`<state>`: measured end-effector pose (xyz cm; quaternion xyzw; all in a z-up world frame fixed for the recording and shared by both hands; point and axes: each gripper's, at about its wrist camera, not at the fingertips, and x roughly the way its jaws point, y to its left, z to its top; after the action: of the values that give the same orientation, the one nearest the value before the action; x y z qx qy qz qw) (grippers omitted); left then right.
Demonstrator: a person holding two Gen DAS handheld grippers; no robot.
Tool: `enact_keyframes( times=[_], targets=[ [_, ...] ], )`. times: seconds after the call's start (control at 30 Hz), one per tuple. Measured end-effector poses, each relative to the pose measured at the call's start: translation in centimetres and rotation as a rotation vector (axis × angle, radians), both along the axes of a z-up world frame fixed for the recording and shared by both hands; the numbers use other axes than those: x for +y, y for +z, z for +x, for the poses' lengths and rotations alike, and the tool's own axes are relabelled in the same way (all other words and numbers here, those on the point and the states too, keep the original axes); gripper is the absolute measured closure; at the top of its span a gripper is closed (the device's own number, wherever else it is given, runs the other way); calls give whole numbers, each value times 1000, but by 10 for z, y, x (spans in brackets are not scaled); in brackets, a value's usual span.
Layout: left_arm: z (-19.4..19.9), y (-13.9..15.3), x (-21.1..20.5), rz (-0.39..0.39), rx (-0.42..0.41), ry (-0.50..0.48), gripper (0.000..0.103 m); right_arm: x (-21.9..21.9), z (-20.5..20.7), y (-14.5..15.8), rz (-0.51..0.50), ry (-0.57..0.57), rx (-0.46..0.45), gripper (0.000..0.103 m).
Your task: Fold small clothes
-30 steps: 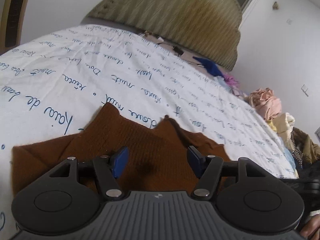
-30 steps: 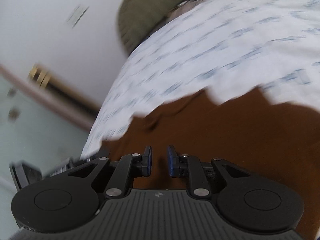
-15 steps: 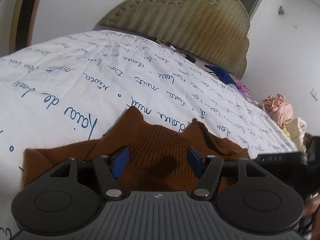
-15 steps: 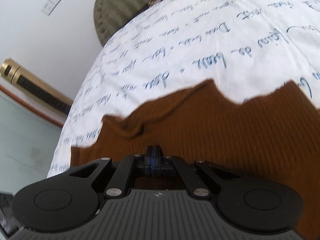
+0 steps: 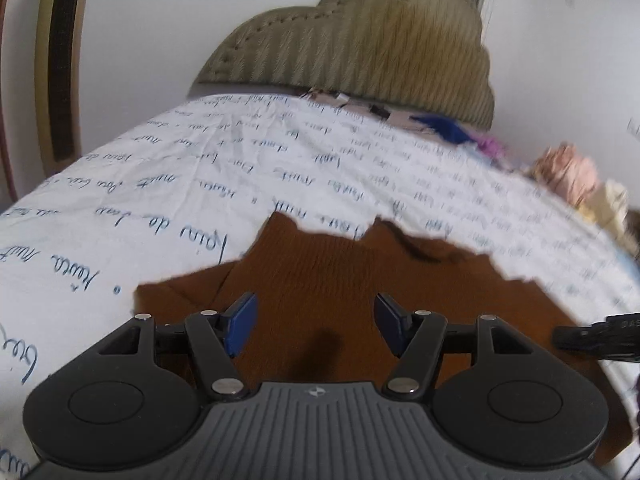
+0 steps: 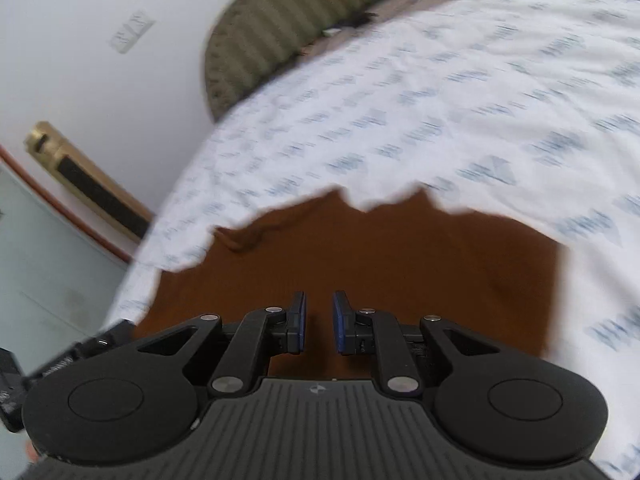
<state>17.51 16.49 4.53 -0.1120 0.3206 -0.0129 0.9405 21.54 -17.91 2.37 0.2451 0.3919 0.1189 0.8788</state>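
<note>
Left wrist view: the left gripper (image 5: 316, 322) hangs over a rust-brown ribbed knit garment (image 5: 320, 272), its blue-padded fingers (image 5: 239, 323) spread wide with nothing between them. The knit lies flat on a bed under a white sheet printed with blue handwriting (image 5: 200, 184), its two pointed corners toward the olive tufted headboard (image 5: 360, 40). A heap of pink and cream clothes (image 5: 576, 184) sits at the far right edge of the bed, well apart. Over on the right wrist view, the right gripper (image 6: 319, 322) is above the same brown knit (image 6: 380, 248), and its fingers (image 6: 298, 322) have just been parting from a clench: a narrow gap now, no cloth pinched in it. That view is motion-blurred.
</note>
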Motion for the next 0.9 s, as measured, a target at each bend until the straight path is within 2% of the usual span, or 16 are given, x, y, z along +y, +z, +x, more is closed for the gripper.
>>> enact_keyframes(
  times=[0.07,0.1,0.2,0.3,0.37,0.4,0.5,0.63,0.7,0.77,0.8,0.9],
  targets=[
    [3,-10,-1,6,32,28,39,-16,-5,-15,14,-58,16,99],
    [3,-14,-2,11,34,39,39,-26,-6,-21,51,-88,20,103],
    [4,-19,-8,81,29,46,39,-40,-6,-28,117,-150,16,103],
    [4,-20,-11,112,32,53,39,-28,-15,-17,44,-164,-20,103],
    [1,-17,-9,103,29,64,39,-14,-31,-6,12,-123,-69,83],
    [0,-15,-9,98,28,65,39,-5,-39,-1,0,-92,-92,81],
    [-4,-13,-7,95,25,65,39,23,-64,10,-11,36,-140,81],
    [-9,-13,-4,103,27,64,39,49,-73,3,-26,117,-96,81],
    [-10,-14,-2,110,29,60,39,49,-71,-9,-61,89,-61,83],
    [-12,-15,2,107,28,55,39,36,-70,-17,-20,47,-47,94],
    [-13,-16,5,104,29,49,39,29,-69,-18,-9,22,-37,102],
    [-18,-12,17,80,28,39,39,12,-69,-18,-24,-34,-27,103]
  ],
)
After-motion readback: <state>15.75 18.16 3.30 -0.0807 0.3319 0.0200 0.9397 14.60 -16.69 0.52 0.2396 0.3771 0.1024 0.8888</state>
